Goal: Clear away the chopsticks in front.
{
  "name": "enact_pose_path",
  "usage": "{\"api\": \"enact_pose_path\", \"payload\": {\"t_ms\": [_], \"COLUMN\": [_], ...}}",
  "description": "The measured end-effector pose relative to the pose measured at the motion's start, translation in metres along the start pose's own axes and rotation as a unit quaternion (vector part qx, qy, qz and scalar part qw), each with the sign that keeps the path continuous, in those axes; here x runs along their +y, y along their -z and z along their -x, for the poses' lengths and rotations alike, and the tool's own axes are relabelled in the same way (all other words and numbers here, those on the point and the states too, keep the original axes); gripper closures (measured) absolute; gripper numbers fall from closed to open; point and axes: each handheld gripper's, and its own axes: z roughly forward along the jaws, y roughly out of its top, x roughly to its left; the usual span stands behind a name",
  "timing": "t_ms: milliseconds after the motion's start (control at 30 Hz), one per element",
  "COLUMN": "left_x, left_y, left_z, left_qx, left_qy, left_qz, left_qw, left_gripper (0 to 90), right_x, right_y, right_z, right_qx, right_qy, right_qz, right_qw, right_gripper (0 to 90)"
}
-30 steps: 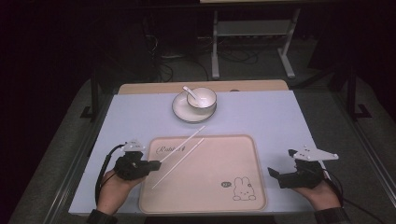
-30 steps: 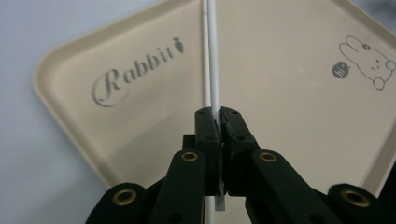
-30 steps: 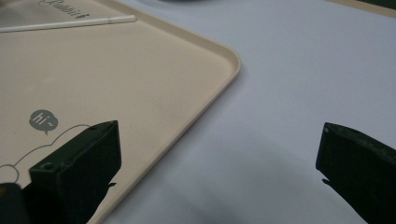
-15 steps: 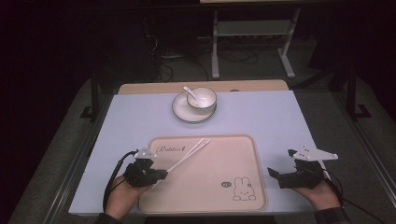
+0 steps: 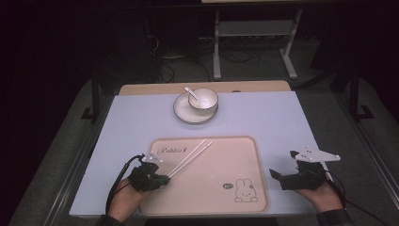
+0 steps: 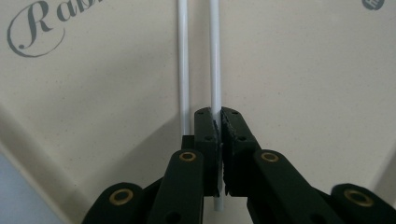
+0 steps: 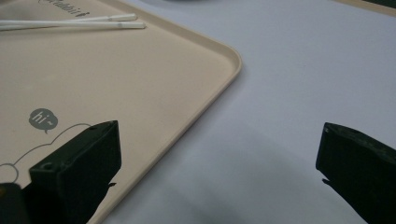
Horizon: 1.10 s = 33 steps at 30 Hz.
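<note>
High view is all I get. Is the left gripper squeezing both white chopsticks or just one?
Observer: Just one. The left gripper view shows the left gripper shut on one chopstick. The other chopstick lies beside it, outside the jaws.
Operator: What about the other side?
Observer: The right gripper is wide open with nothing between its jaws. One jaw shows against the tray, the other against the table.

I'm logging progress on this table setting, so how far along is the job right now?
Done: the chopsticks are down over the tray, tips near its far edge. In hand: the left gripper is clamped on one of them, the other beside its jaws. Left: let go; the bowl with its spoon sits on its plate beyond the tray. The right gripper waits open.
</note>
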Motion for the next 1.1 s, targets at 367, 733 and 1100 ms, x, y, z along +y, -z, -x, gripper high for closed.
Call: {"api": "enact_pose_path", "payload": {"t_ms": [367,733,1100], "left_x": [0.016,0.076,0.128], "left_y": [0.005,-0.018,-0.081], "left_z": [0.004,0.01,0.006], "left_qx": [-0.013,-0.045,-0.055], "left_qy": [-0.021,-0.083,-0.095], "left_qz": [0.036,0.066,0.05], "left_qw": [0.9991,0.9934,0.9927], "left_gripper": [87.4,89.7,89.7], "right_x": [0.0,0.0,-0.001], "right_y": [0.0,-0.001,0.001], "right_z": [0.0,0.0,0.002], "right_qx": [0.0,-0.001,-0.001], "right_qy": [0.0,0.001,-0.001], "right_qz": [0.0,-0.001,0.002], "right_qw": [1.0,1.0,1.0], "right_gripper": [0.0,0.0,0.0]}}
